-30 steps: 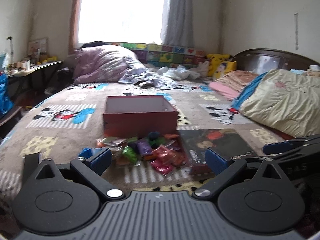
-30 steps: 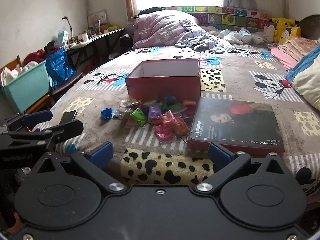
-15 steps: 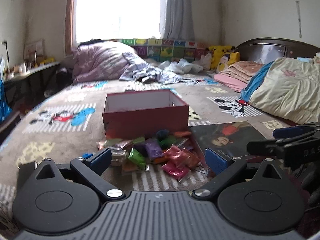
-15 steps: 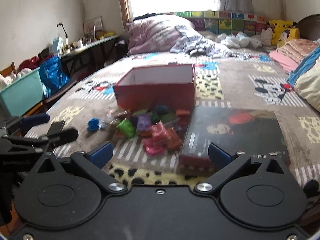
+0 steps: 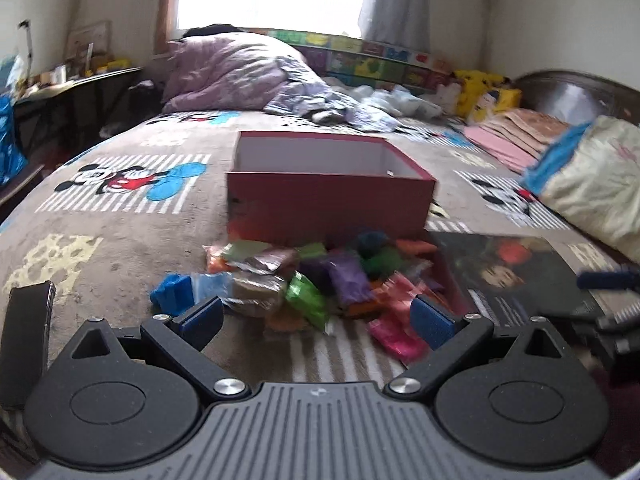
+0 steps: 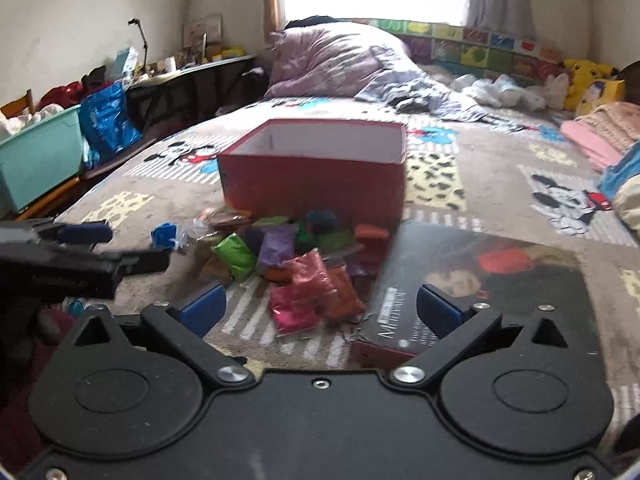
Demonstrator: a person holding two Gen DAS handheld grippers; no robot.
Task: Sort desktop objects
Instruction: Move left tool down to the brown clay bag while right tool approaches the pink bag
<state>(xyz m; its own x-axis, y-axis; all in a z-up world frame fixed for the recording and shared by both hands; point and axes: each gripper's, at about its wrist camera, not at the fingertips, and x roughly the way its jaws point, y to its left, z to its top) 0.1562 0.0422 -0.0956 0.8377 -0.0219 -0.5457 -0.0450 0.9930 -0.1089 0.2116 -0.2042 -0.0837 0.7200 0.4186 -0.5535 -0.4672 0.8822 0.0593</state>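
Note:
An open red box point(image 5: 328, 204) point(image 6: 316, 184) stands on the bed. In front of it lies a heap of small coloured packets point(image 5: 316, 280) point(image 6: 288, 264): green, purple, pink, orange. A blue one point(image 5: 172, 298) point(image 6: 163, 235) lies apart at the left. A dark box lid point(image 5: 516, 276) point(image 6: 480, 280) lies to the right of the heap. My left gripper point(image 5: 316, 322) is open and empty, just short of the heap. My right gripper point(image 6: 320, 310) is open and empty, over the pink packets point(image 6: 304, 292) and the lid's near edge.
A black phone-like slab point(image 5: 26, 336) lies at the left. Pillows and blankets point(image 5: 592, 184) lie at the right, a purple quilt point(image 5: 240, 72) at the back. A teal bin point(image 6: 36, 160) and cluttered desk point(image 6: 192, 68) stand left of the bed.
Both grippers have moved forward and closer to the heap of packets and the box. Both stay open and empty.

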